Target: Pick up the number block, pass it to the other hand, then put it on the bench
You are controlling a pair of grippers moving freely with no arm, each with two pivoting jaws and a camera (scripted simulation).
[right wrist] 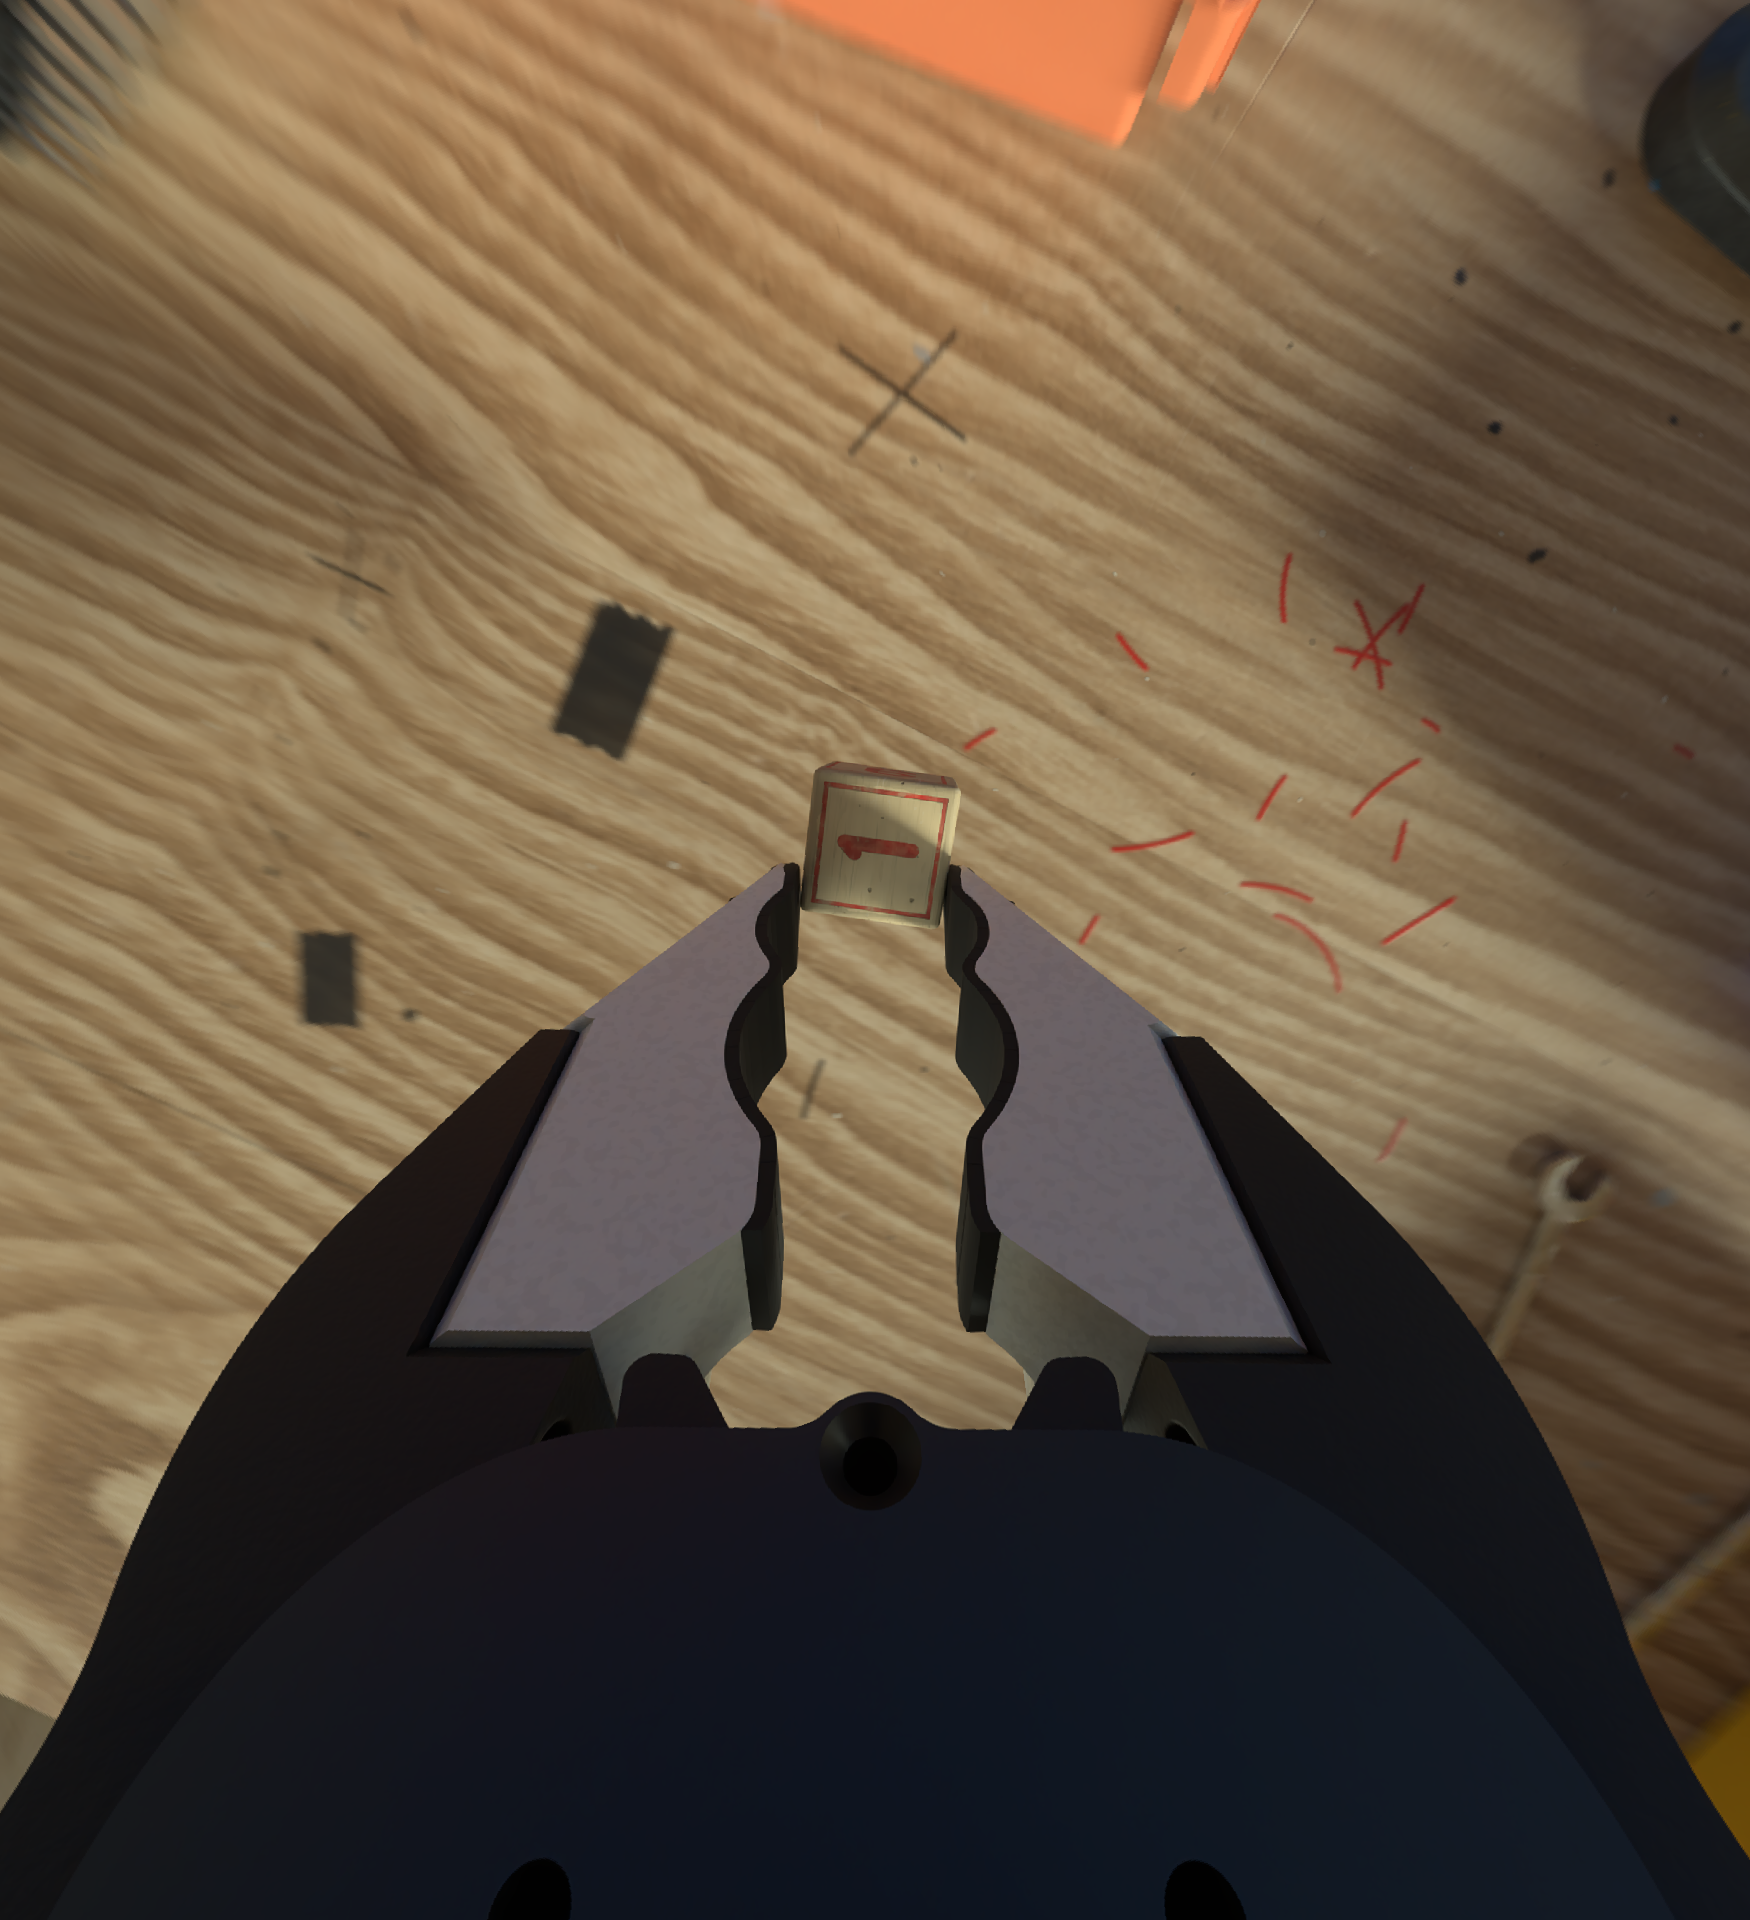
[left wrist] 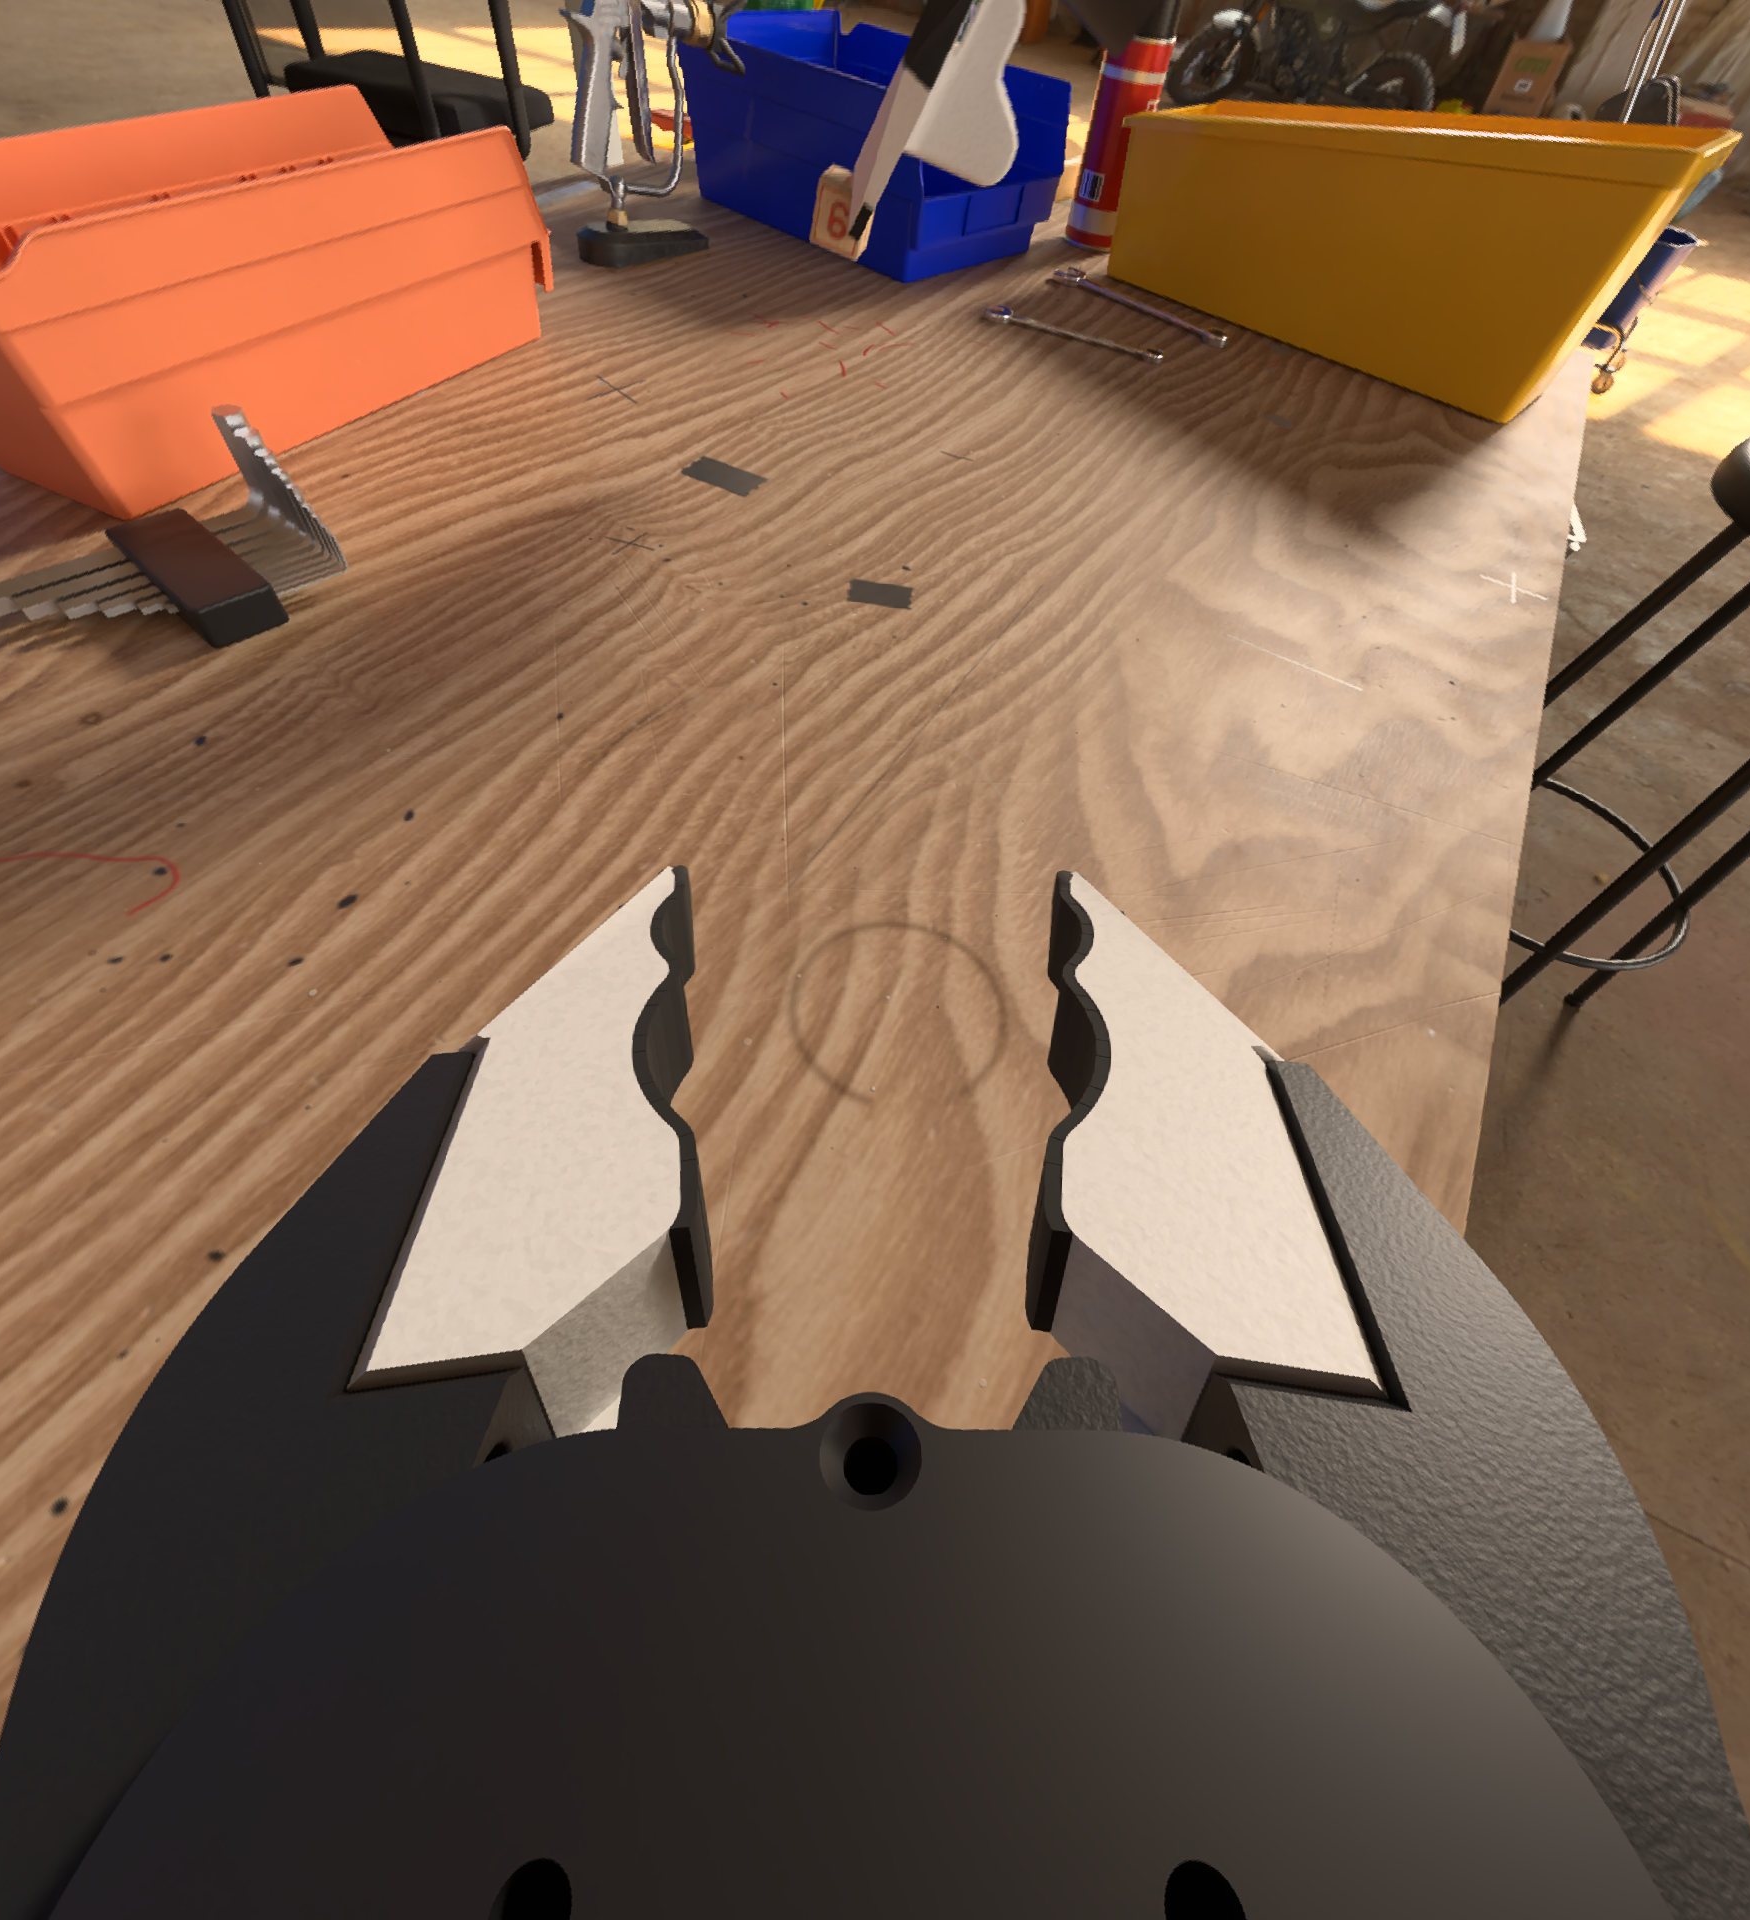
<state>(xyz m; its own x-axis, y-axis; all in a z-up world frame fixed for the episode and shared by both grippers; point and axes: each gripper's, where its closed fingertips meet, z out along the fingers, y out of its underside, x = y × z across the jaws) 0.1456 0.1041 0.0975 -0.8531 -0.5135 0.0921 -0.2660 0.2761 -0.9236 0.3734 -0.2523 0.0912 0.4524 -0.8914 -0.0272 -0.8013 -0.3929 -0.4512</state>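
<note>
Overhead, right tongs (right wrist: 872, 896) pinch the number block (right wrist: 881, 847) at their tips, above the counter (right wrist: 435, 416). Left tongs (left wrist: 869, 883) gape wide, empty.

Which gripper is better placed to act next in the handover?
Left. The right gripper already pinches the number block at its fingertips above the bench; the left gripper is open and empty, so it should close in and take it.

Desk (left wrist: 954, 727) of wavy-grained plywood, matt and marked; number block (right wrist: 879, 847) of pale wood with red print; orange bin (left wrist: 227, 291), blue bin (left wrist: 798, 156) and yellow bin (left wrist: 1401, 239) of smooth plastic; wrenches (left wrist: 1099, 322) and hex keys (left wrist: 268, 509) of bright metal
</note>
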